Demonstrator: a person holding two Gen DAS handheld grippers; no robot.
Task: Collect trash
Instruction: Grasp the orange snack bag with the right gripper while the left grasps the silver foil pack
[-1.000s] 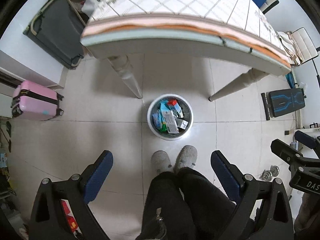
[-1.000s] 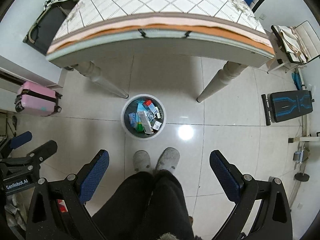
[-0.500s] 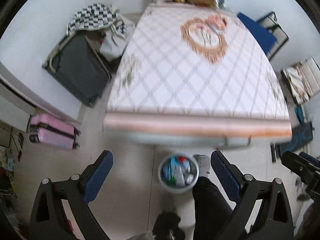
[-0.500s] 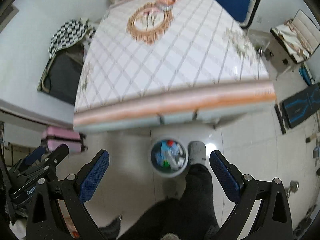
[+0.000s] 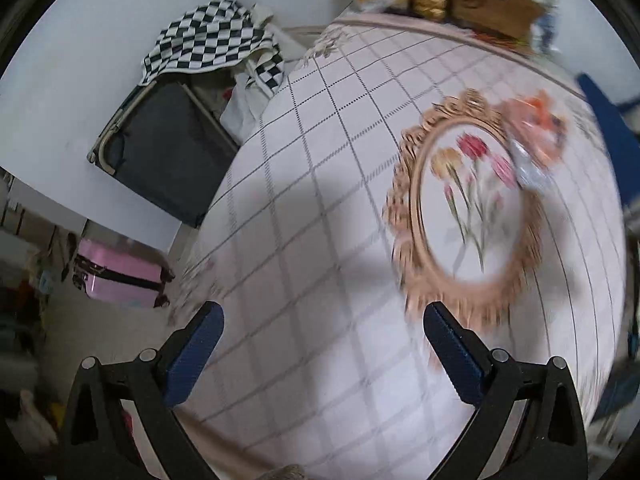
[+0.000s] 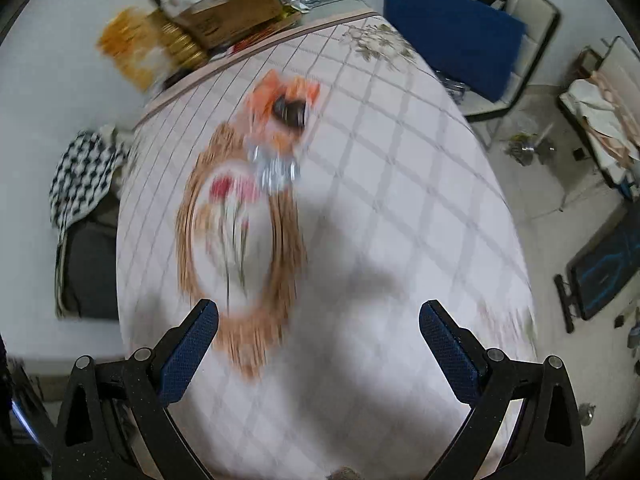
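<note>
Checked tablecloth [image 5: 320,240], pink suitcase [image 5: 120,280] nearby

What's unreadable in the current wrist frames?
- Orange wrapper on the table: motion blur in both views; contents and print unclear.
- Silvery scrap beside it: blurred, whether it touches the wrapper is unclear.
- Boxes at the table's far end: blurred, labels unreadable.
- Left gripper and right gripper: both open, empty.
</note>
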